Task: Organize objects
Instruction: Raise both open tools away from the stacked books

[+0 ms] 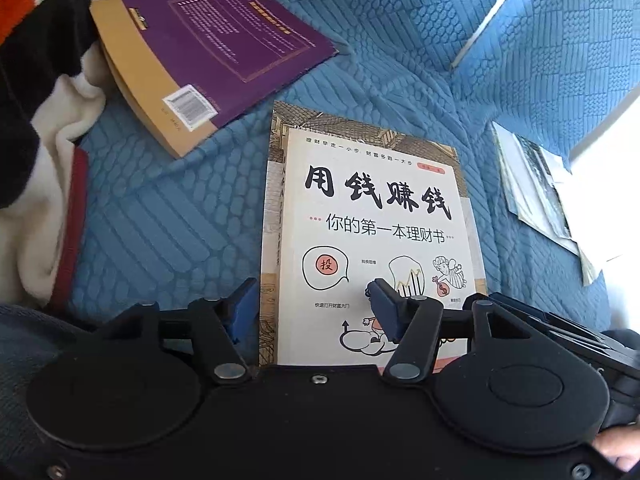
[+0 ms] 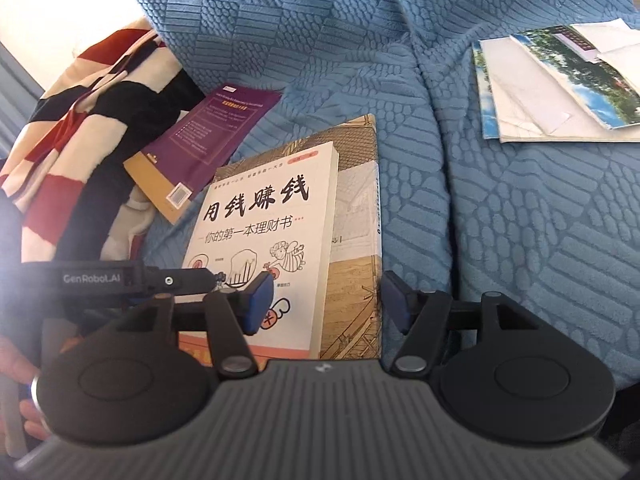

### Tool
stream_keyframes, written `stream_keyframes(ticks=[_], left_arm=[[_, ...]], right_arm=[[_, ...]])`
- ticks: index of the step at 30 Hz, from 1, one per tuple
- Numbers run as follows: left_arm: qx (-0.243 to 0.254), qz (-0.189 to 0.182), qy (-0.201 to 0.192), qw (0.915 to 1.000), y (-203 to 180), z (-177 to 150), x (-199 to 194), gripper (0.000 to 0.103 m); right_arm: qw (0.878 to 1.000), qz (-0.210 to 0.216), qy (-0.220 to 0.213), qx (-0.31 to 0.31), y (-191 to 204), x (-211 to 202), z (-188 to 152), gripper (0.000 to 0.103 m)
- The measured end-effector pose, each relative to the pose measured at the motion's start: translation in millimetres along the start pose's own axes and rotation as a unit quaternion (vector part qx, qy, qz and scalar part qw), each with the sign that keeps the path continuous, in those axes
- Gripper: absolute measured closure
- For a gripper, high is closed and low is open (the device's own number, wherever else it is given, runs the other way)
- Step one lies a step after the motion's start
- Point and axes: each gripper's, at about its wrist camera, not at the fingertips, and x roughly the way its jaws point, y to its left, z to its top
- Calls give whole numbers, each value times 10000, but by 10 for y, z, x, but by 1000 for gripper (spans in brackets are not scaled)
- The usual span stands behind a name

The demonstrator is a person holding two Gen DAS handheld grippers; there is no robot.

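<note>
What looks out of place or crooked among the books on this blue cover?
The purple book lies face down and askew, one edge propped on the striped blanket. The white book sits offset on a larger book. Loose papers lie fanned apart at the side.

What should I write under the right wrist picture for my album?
Open right gripper over a white book stacked on a bigger book, blue bedspread beneath.

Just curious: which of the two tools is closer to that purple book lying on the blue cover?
Left. The left tool sits over the white book's left edge, the side where the purple book lies. The right tool straddles the stack's right edge, farther away.
</note>
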Motion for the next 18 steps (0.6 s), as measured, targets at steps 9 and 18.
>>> stream_keyframes(ticks=[9, 18], left_arm=[[230, -239, 100, 9994, -309, -14, 95, 47], [366, -274, 165, 9988, -503, -9, 175, 51]], right_arm=[[9992, -263, -155, 251, -243, -163, 48, 40], [9989, -328, -221, 240, -281, -187, 133, 43]])
